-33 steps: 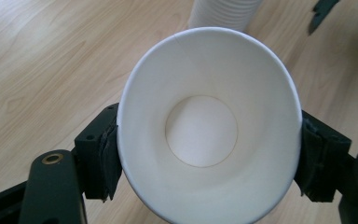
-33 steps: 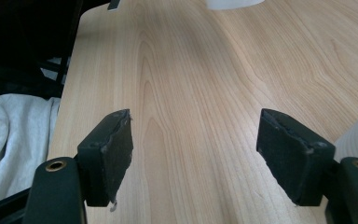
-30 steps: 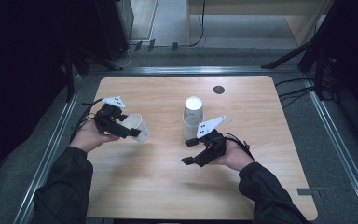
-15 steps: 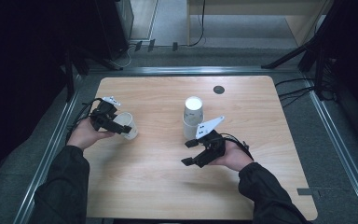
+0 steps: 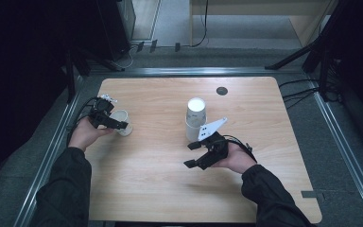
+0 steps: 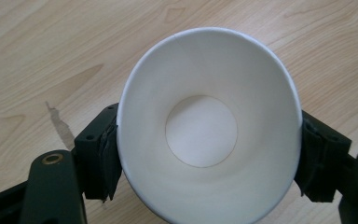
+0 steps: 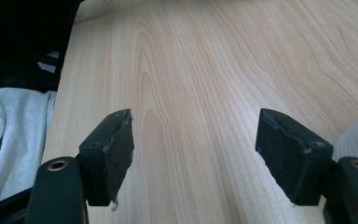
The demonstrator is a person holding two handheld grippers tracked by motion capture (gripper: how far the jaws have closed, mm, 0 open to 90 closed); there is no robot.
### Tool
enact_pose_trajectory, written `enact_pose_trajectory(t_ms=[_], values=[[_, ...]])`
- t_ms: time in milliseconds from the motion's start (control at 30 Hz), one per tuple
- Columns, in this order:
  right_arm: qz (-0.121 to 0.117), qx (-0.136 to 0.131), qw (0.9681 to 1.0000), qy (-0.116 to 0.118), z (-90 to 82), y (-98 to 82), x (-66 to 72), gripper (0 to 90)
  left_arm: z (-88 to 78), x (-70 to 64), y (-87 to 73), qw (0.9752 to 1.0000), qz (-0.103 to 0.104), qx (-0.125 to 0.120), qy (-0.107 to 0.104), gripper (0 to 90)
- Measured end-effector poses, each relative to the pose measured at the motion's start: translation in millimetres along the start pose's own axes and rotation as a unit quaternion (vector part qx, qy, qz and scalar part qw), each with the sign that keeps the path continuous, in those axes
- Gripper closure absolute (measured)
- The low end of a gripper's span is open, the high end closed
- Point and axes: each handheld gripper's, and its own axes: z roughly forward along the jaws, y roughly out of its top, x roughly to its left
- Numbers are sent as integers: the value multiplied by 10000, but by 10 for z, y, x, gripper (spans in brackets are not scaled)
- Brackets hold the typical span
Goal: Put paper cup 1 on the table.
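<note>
Squarely between the left gripper's [image 6: 209, 154] jaws sits a white paper cup [image 6: 208, 126], both pads pressed against its outer wall, one on each side. Its open mouth faces that gripper's camera, so the round bottom shows inside. In the high view the left gripper [image 5: 118, 125] holds this cup [image 5: 121, 122] low over the left part of the counter [image 5: 264, 109], near its left edge; whether the cup touches the wood I cannot tell.

The right gripper's [image 7: 196, 149] jaws stand apart with nothing between them, bare wood grain showing in the gap. In the high view the right gripper [image 5: 194, 155] rests in the person's right hand [image 5: 234, 158] near the middle of the counter, jaws pointing left.

Just behind it stands a second white cup [image 5: 194, 118], upside down on the counter, just beside the gripper's grey plate. A small dark round spot [image 5: 222, 90] lies farther back on the wood.
</note>
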Motion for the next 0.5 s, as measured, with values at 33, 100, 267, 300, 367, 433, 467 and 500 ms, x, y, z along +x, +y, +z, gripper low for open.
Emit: enact_pose_trajectory(t_ms=[33, 100, 267, 300, 367, 433, 467, 500], values=[[-3, 2, 10000, -1, 1, 0, 1, 281, 3, -11, 2, 10000, 50, 13, 52, 231], [-3, 15, 10000, -13, 3, 0, 3, 281, 12, -32, 10, 9999, 98, 29, 97, 228], [2, 12, 10000, -13, 1, 1, 4, 283, 36, -74, 28, 9997, 153, 78, 159, 199], [-16, -1, 10000, -18, -1, 0, 3, 283, 40, -80, 35, 9998, 134, 78, 141, 198], [-4, 1, 10000, -17, -8, -2, 1, 284, 47, -83, 36, 9998, 140, 79, 110, 190], [23, -4, 10000, -21, -14, -2, 0, 286, 55, -85, 38, 9998, 126, 95, 87, 181], [23, -8, 10000, -23, -15, -2, 0, 285, 55, -85, 38, 9998, 126, 95, 87, 176], [23, -8, 10000, -23, -15, -2, 0, 285, 61, -86, 38, 9999, 119, 96, 80, 176]])
